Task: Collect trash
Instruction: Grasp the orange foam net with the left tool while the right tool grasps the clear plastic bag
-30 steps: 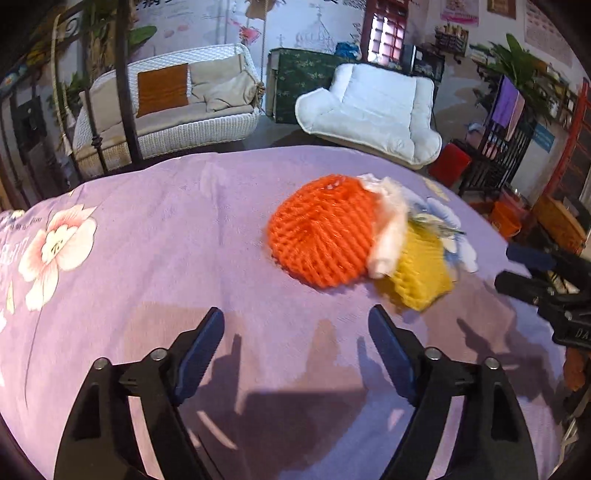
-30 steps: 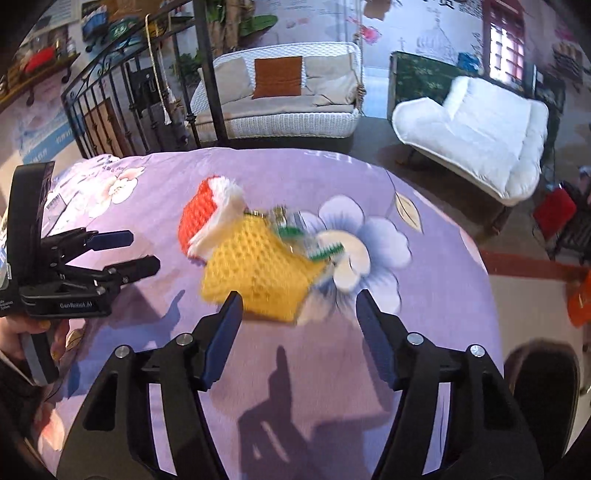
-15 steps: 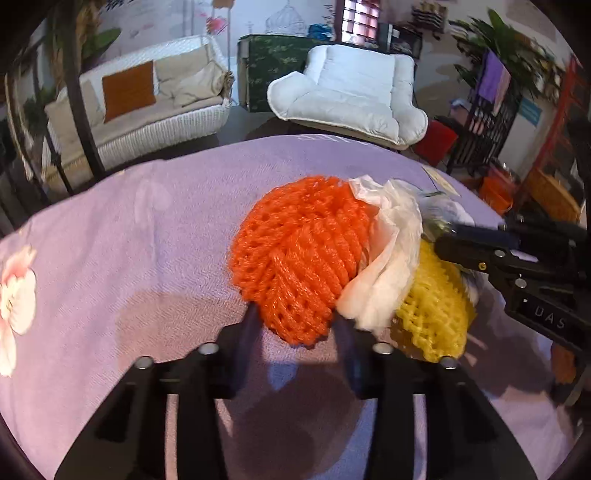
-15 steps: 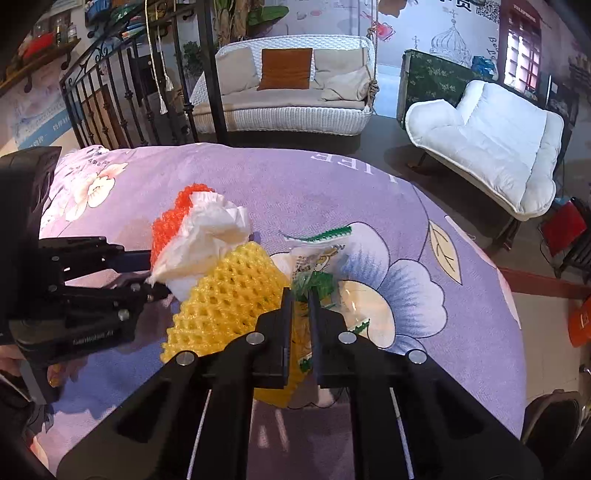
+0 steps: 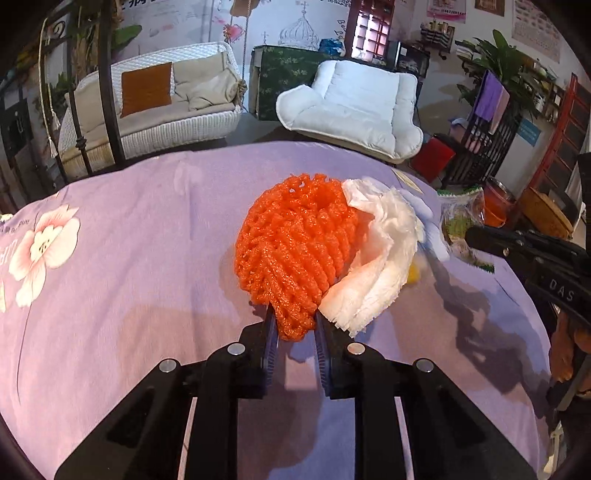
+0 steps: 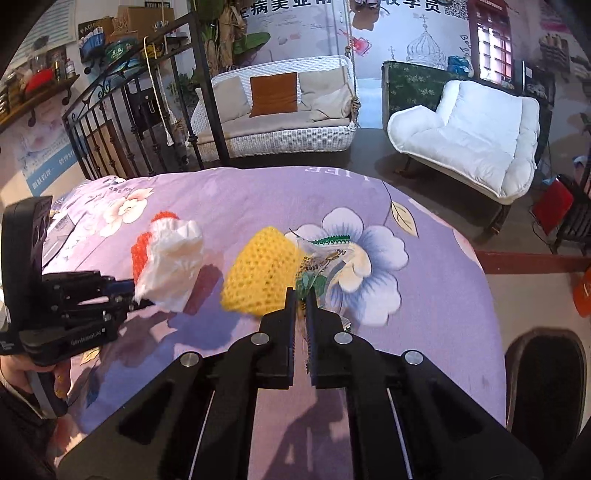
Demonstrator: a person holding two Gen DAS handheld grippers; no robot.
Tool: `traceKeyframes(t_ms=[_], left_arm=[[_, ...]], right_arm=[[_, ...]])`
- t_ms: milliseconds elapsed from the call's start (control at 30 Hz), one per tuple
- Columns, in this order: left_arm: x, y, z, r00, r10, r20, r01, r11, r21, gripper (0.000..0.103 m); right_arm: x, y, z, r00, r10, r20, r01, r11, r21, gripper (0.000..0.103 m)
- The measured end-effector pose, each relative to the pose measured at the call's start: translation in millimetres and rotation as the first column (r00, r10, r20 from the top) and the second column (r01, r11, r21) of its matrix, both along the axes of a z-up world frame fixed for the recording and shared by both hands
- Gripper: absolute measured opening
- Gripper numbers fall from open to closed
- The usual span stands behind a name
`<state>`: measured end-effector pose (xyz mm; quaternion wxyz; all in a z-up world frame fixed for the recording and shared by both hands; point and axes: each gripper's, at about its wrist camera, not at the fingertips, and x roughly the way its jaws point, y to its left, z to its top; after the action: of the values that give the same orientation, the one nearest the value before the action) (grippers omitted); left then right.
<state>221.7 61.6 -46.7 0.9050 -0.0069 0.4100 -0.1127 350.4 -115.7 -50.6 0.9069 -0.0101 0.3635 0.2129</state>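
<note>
We see a round table under a purple floral cloth [image 5: 147,229], big printed flowers on it. Left gripper [image 5: 293,325] has just been closing and now pinches the lower edge of the orange foam net [image 5: 295,254]; a white tissue [image 5: 376,266] hangs against the net's right side. Right gripper [image 6: 301,299] is clenched on a clear printed wrapper [image 6: 325,258], with the yellow foam net [image 6: 262,273] just beside its left finger, touching the wrapper. Behind the table we note a white wicker sofa [image 6: 280,136] with an orange cushion [image 6: 273,94], a white padded chair [image 6: 476,136], black iron railing [image 6: 110,125] and a painted mural wall [image 6: 406,33].
</note>
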Motion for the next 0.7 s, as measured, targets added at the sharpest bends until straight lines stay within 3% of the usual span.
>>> traceKeyframes(t_ms=[100, 133, 200, 267, 467, 533, 633, 700], left_arm=[[-24.6, -10.9, -1.9, 0.999, -0.042, -0.015, 0.042, 0.999, -0.004, 0.025], [-29.4, -16.3, -3.0, 0.999, -0.05, -0.02, 0.05, 0.999, -0.008, 0.032], [-36.4, -19.0, -4.0, 0.999, -0.045, -0.02, 0.045, 0.999, -0.007, 0.063], [-38.1, -15.7, -1.0, 1.0, -0.027, -0.01, 0.027, 1.0, -0.011, 0.072], [-24.0, -8.5, 5.9, 1.0, 0.009, -0.001, -0.009, 0.999, -0.045, 0.072], [-13.8, -17.6, -1.7, 0.999, -0.007, -0.034, 0.005, 0.998, -0.057, 0.072], [-6.7, -40.2, -17.1, 0.998, -0.03, -0.05, 0.031, 0.999, 0.016, 0.072], [-5.6, -46.5, -27.3, 0.999, 0.0, -0.05, 0.003, 0.999, 0.054, 0.044]], right_arm=[[-23.0, 2.2, -5.6, 1.0, 0.001, -0.008, -0.001, 1.0, 0.007, 0.007], [-28.4, -0.8, -6.6, 1.0, -0.001, -0.011, 0.002, 1.0, 0.013, 0.007], [-41.6, -7.5, -7.3, 1.0, -0.013, -0.018, 0.014, 1.0, 0.027, 0.007], [-48.9, -25.2, -6.1, 0.999, -0.043, -0.019, 0.043, 0.999, 0.026, 0.007], [-64.1, -54.9, 5.7, 0.996, -0.094, -0.008, 0.094, 0.994, 0.053, 0.007], [-71.5, -53.4, 6.6, 0.994, -0.106, -0.008, 0.107, 0.992, 0.063, 0.007], [-84.5, -53.1, 8.7, 0.992, -0.125, -0.004, 0.125, 0.989, 0.077, 0.007], [-98.1, -57.7, 11.2, 0.991, -0.135, 0.003, 0.134, 0.987, 0.085, 0.007]])
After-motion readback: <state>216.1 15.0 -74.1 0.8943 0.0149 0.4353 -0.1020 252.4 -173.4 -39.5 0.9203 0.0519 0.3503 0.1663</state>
